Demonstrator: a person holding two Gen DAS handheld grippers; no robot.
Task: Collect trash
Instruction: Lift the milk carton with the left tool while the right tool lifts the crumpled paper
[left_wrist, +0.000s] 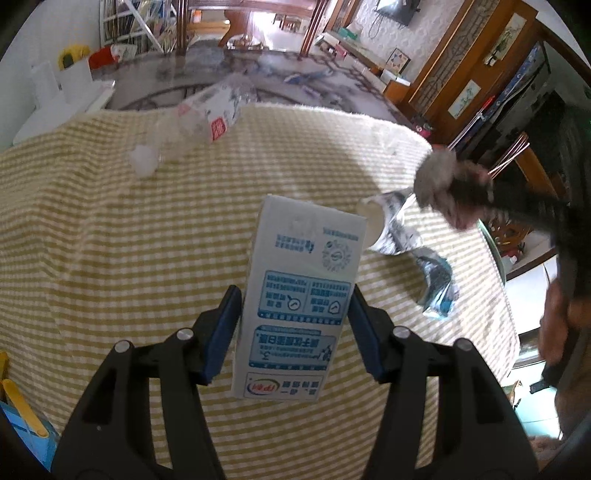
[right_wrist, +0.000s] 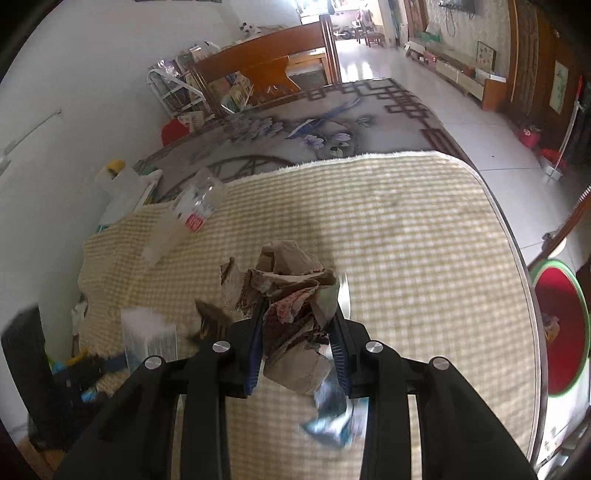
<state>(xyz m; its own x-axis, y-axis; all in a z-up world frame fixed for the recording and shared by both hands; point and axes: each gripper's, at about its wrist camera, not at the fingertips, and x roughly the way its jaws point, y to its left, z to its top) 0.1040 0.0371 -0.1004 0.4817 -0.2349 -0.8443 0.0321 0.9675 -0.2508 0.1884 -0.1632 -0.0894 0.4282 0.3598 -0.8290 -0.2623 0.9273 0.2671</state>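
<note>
- Trash is spread over a table covered by a yellow-and-white checked cloth.
- A white milk carton with blue print is clamped between the blue pads of the left gripper and is held above the cloth, near the middle of the left wrist view.
- A crumpled brown paper wad is pinched between the pads of the right gripper and is held clear of the cloth in the right wrist view.
- In the left wrist view, the right gripper with its wad is seen blurred at the right, above the table's right edge.
- A crushed clear plastic bottle with a red-and-white label is lying at the far left edge of the table.
- A small clear plastic cup is set just near of the bottle.
- A silver foil wrapper and a white cup or lid are lying right of the carton; a blue-and-silver packet is lying nearer, toward the right edge.
- A patterned grey rug is seen on the floor beyond the table.
</note>
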